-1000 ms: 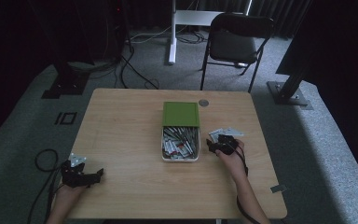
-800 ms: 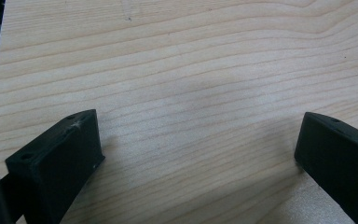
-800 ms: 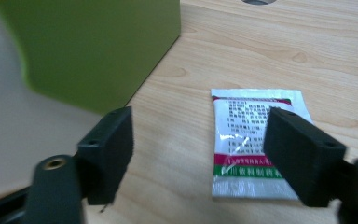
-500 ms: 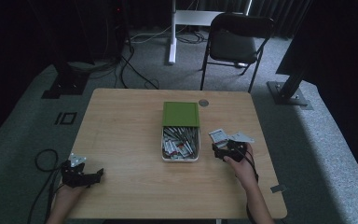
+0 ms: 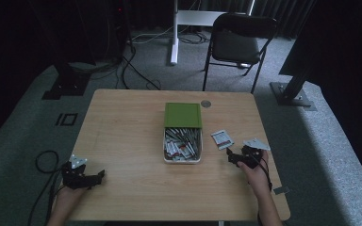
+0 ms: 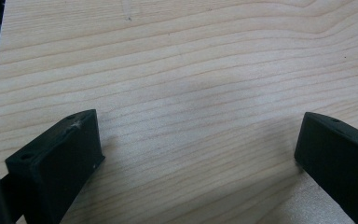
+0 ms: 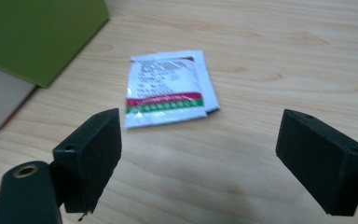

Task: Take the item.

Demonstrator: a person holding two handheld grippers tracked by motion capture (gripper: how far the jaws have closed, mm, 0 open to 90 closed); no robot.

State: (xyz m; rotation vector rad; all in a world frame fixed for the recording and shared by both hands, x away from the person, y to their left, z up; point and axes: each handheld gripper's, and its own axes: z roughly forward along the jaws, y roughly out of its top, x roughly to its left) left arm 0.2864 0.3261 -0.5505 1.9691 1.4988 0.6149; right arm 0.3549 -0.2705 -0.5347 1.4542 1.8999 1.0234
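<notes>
On the right side of the wooden table [image 5: 122, 136], a small white packet [image 5: 222, 139] with a red and green stripe lies flat, just beside the open box [image 5: 183, 148] of similar packets. The box's green lid [image 5: 183, 115] sits at its far end. The right gripper [image 5: 235, 158] rests near the packet, on the person's side of it, with a little bare wood between them. In the right gripper view, the packet [image 7: 168, 88] lies ahead of the fingers [image 7: 93, 154], beyond their tips and nearer the left one; neither finger touches it. The jaws stand wide apart and grasp nothing. A corner of the green lid [image 7: 37, 32] shows at the upper left of that view.

Over at the near left corner of the table, the left gripper [image 5: 96, 176] lies low on the wood, well apart from the box and the packet. In the left gripper view its fingers [image 6: 60, 163] are also spread wide, released, with bare wood grain between them.

A folding chair [image 5: 238, 40] stands on the carpet beyond the table.
</notes>
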